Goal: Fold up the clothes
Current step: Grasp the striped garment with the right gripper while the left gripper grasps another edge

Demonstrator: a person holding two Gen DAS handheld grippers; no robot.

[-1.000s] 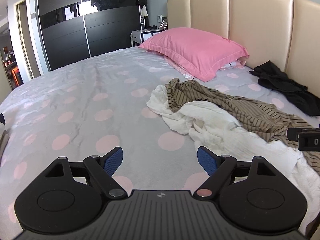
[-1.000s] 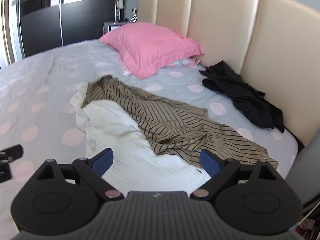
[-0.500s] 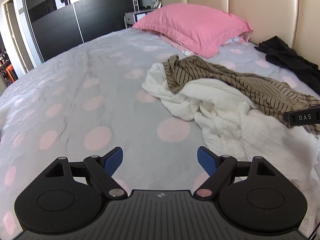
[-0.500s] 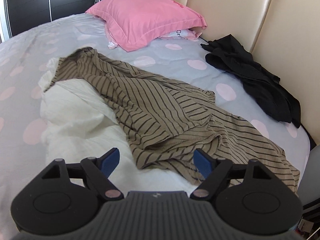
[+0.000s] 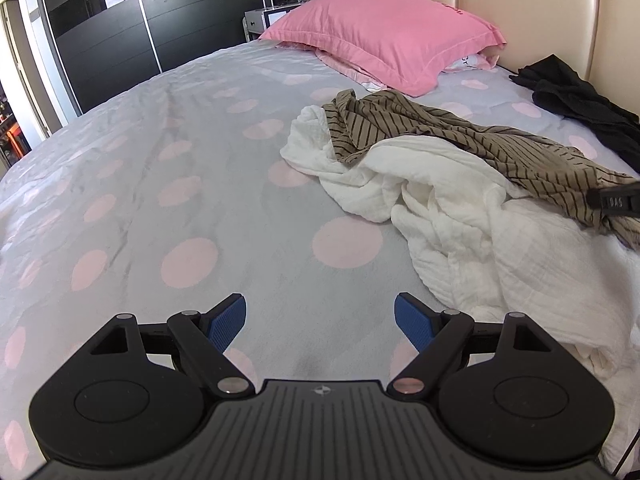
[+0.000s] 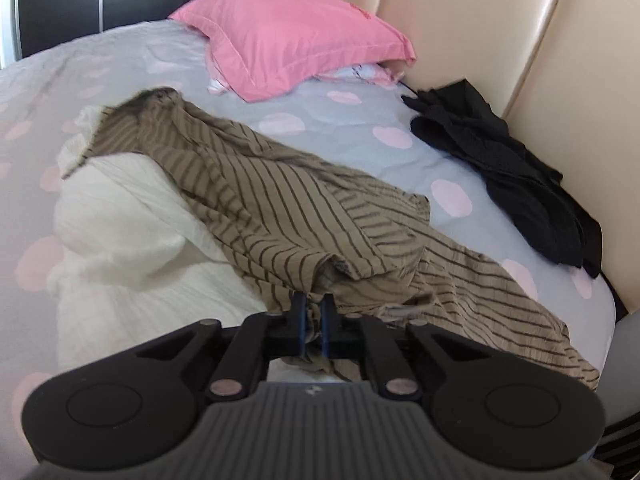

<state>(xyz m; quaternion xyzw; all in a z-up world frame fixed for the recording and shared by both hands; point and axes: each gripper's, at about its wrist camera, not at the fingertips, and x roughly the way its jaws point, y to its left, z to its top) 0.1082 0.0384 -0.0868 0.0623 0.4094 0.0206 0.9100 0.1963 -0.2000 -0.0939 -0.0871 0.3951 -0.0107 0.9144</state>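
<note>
Bed point(image 5: 168, 184) with pink-dot sheet, pink pillow point(image 5: 384, 36) at headboard | striped shirt point(image 6: 280, 216) lies over white cloth point(image 6: 132, 256) mid-bed, black garment point(image 6: 516, 176) apart | right gripper point(image 6: 314, 316) just snapped closed, now pinching shirt edge | left gripper point(image 5: 320, 320) wide, nothing in it | "DAS" on right gripper seen from left

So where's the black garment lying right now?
In both wrist views the crumpled black garment lies at the far right of the bed, against the beige padded headboard, right of the pink pillow and beyond the brown striped shirt.
</note>
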